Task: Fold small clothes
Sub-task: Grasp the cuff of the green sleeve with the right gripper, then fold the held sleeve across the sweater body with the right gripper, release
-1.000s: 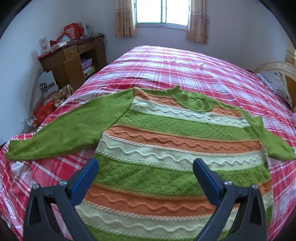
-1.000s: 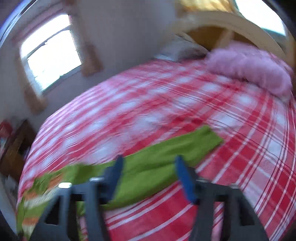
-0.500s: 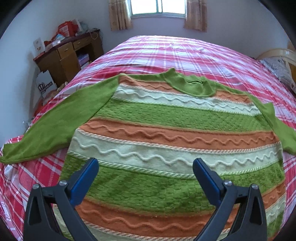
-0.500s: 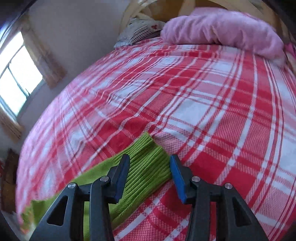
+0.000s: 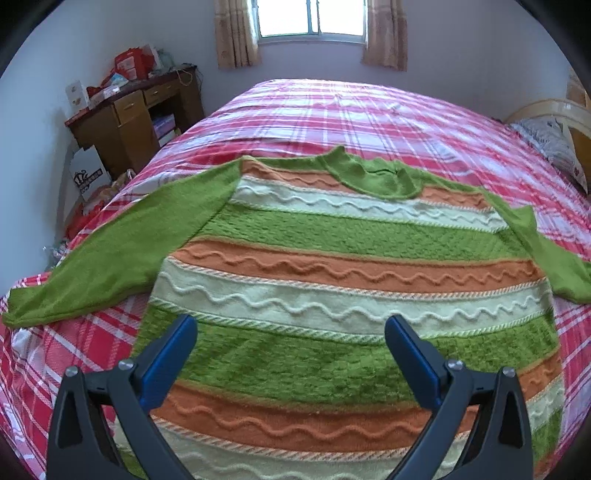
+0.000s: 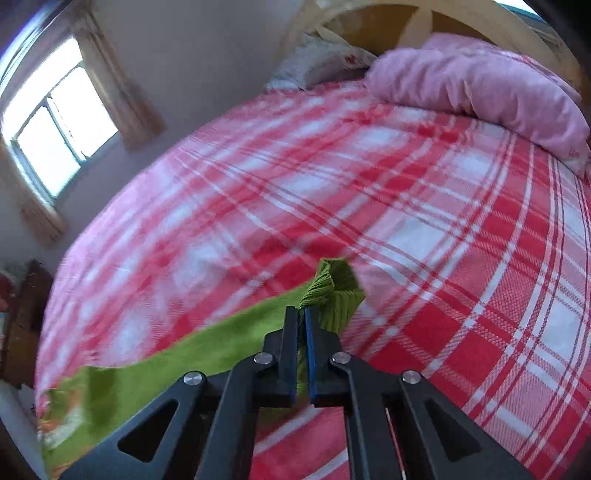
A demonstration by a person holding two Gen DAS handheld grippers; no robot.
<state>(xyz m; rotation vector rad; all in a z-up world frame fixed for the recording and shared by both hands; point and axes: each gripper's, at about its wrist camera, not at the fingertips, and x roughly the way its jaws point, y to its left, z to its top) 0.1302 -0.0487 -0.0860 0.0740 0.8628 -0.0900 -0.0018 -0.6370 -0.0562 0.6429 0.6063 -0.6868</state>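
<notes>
Left wrist view: The left gripper (image 5: pixel 290 328) is spread wide, with nothing between its blue-padded fingers (image 5: pixel 168 356). It is poised above the lower body of the sweater (image 5: pixel 332 273), which lies flat, front up, on the red plaid bedspread (image 5: pixel 351 107). The sweater has green, orange and cream bands with raised wavy ridges, and a green collar (image 5: pixel 373 175) at the far end. The left sleeve (image 5: pixel 110 254) extends out to the near left, reaching the bed edge. The right sleeve (image 5: pixel 550 254) runs down toward the right edge of the frame. A wooden desk (image 5: pixel 136 114) stands at far left beside the bed, and a curtained window (image 5: pixel 310 18) is on the far wall.

Right wrist view: The right gripper (image 6: pixel 301 314) is clamped nearly closed on the green sleeve (image 6: pixel 221 343) near its ribbed cuff (image 6: pixel 332 291). The cuff bunches up just beyond the fingertips, raised off the bedspread (image 6: pixel 443 229). The rest of the sleeve trails to the near left. A pink quilt (image 6: pixel 480 88) lies at the far right by the headboard (image 6: pixel 424 18).
</notes>
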